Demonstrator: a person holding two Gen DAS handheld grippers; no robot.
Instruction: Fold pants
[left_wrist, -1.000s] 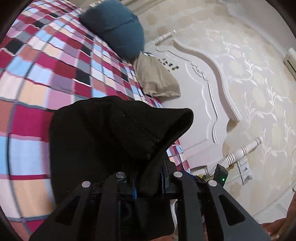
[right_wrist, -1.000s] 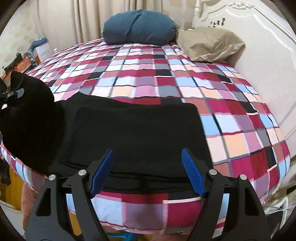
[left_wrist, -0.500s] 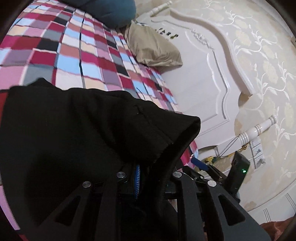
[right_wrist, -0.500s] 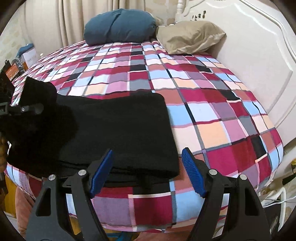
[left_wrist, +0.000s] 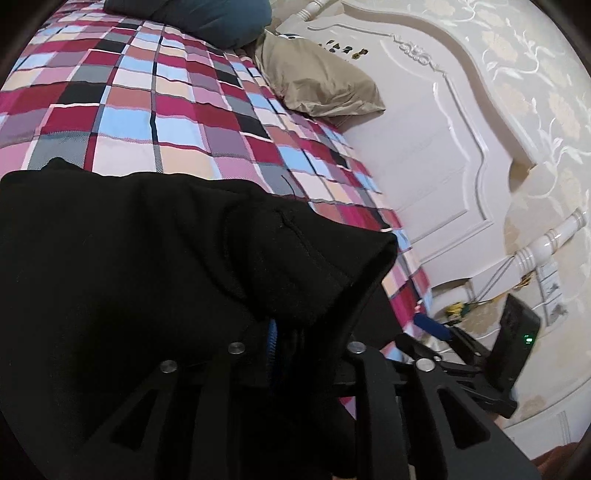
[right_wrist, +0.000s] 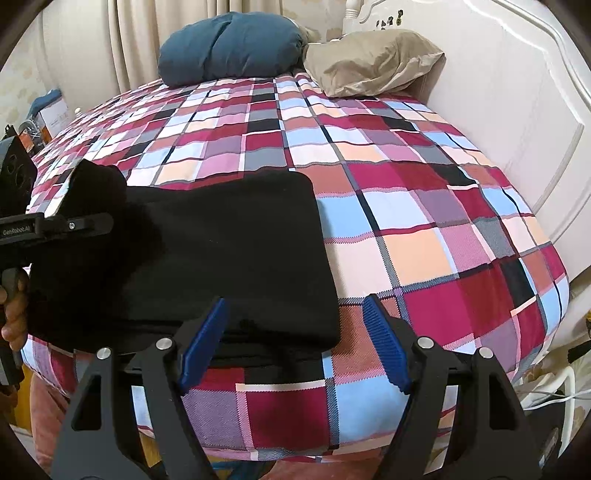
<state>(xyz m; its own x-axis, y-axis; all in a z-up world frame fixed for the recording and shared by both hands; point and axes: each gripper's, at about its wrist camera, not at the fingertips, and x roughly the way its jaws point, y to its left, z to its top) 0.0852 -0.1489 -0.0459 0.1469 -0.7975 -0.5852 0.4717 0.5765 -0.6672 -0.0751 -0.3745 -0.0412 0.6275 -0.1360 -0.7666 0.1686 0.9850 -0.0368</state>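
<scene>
My left tool (left_wrist: 291, 332) clenches a raised fold of the black pants (right_wrist: 229, 251) on the bed (right_wrist: 424, 206); my right tool (right_wrist: 295, 343) hovers released at their near right corner.

Black pants (right_wrist: 229, 251), seemingly folded, on bedspread (right_wrist: 424, 206)

A bed (right_wrist: 424, 229) fills most of both views, spread with a checked cover (left_wrist: 177, 122) in crimson, pink, pale blue, peach and grey; at its head lie a blue pillow (right_wrist: 229, 44) and a tan pillow (right_wrist: 373, 62), side by side and touching; beside them rises a white carved headboard (left_wrist: 436, 155) with a turned post (left_wrist: 546, 243); the wall (left_wrist: 535, 74) behind carries cream floral paper; pale curtains (right_wrist: 133, 40) hang beyond the blue pillow; cluttered boxes (right_wrist: 51, 114) stand by the bed's far side.
</scene>
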